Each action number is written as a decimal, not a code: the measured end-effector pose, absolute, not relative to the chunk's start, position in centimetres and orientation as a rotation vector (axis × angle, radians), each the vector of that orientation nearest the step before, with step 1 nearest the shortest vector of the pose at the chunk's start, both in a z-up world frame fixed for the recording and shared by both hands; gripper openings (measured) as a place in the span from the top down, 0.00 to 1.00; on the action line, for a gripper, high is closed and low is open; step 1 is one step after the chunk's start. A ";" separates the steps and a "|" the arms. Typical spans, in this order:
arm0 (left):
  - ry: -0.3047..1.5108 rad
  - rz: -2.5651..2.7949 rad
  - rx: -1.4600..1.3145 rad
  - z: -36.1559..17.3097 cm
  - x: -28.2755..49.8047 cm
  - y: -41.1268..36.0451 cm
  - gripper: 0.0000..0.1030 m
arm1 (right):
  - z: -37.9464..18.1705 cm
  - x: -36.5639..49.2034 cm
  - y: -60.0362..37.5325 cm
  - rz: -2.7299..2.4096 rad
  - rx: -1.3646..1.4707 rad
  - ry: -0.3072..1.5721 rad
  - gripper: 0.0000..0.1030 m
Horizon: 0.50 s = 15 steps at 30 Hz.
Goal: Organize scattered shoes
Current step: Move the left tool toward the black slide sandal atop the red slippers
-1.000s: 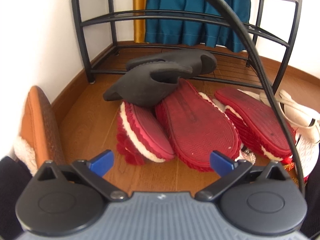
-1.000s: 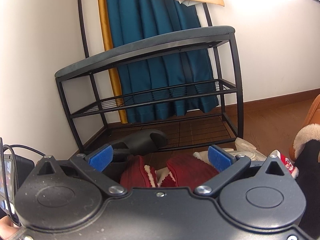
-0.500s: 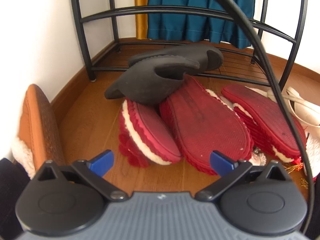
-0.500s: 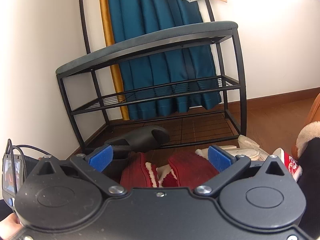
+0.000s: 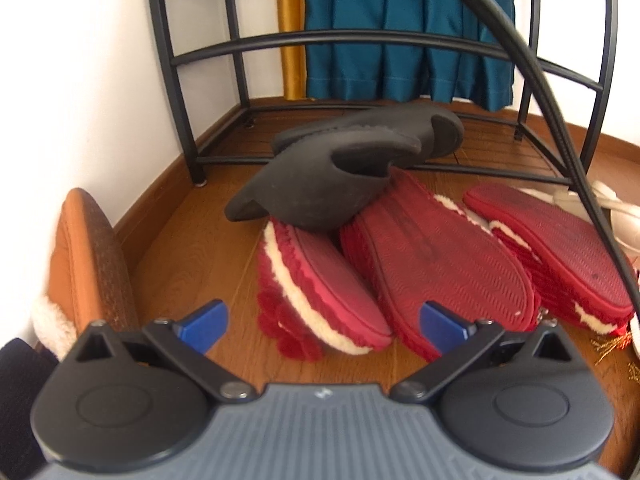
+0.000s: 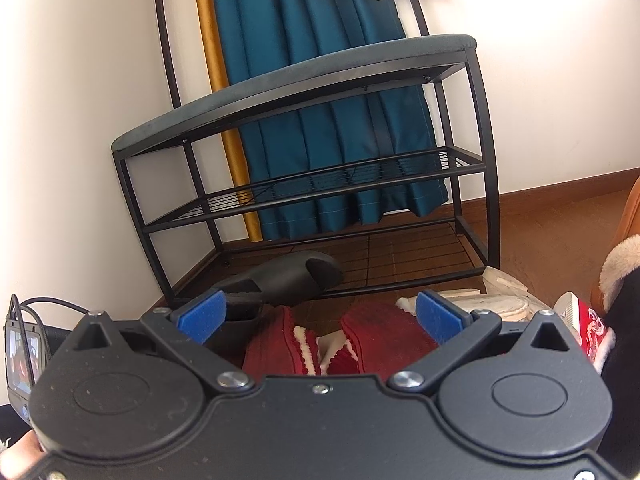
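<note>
Three red fleece-lined slippers lie sole-up on the wooden floor: a small one, a large one and another to the right. Two black slides are stacked across their toes, the upper one resting on the rack's bottom shelf. My left gripper is open, low over the floor, its blue pads just short of the red slippers' heels. My right gripper is open, held above the same pile; red slippers and a black slide show between its fingers.
A black metal shoe rack with a padded top stands against a teal curtain. An orange fur-lined boot leans on the left wall. White sandals lie right of the pile. A black cable crosses the left view.
The left gripper has moved forward and lower toward the red slippers, which now look larger. The right gripper has shifted slightly closer to the rack. Both stay open.
</note>
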<state>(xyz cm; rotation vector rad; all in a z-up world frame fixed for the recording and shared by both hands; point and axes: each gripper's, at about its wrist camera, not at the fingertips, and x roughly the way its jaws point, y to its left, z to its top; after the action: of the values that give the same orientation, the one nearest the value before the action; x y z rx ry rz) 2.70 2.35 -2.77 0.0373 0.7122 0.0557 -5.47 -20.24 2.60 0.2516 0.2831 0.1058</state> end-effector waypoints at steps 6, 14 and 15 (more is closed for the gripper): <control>0.668 0.042 0.050 -2.8 3.1 2.0 0.01 | 2.4 -5.3 -20.6 0.107 0.253 0.287 0.00; 0.564 0.025 0.078 -2.0 4.3 1.8 0.02 | 2.5 -5.1 -20.5 0.111 0.251 0.290 0.00; 0.568 0.025 0.075 -2.0 4.7 1.8 0.06 | 2.5 -5.0 -20.4 0.112 0.250 0.292 0.00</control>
<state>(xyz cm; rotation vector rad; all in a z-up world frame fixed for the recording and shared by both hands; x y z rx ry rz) 4.72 1.84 -2.04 0.0749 0.5679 0.0251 -4.99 -20.44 2.49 0.2495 0.2922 0.1119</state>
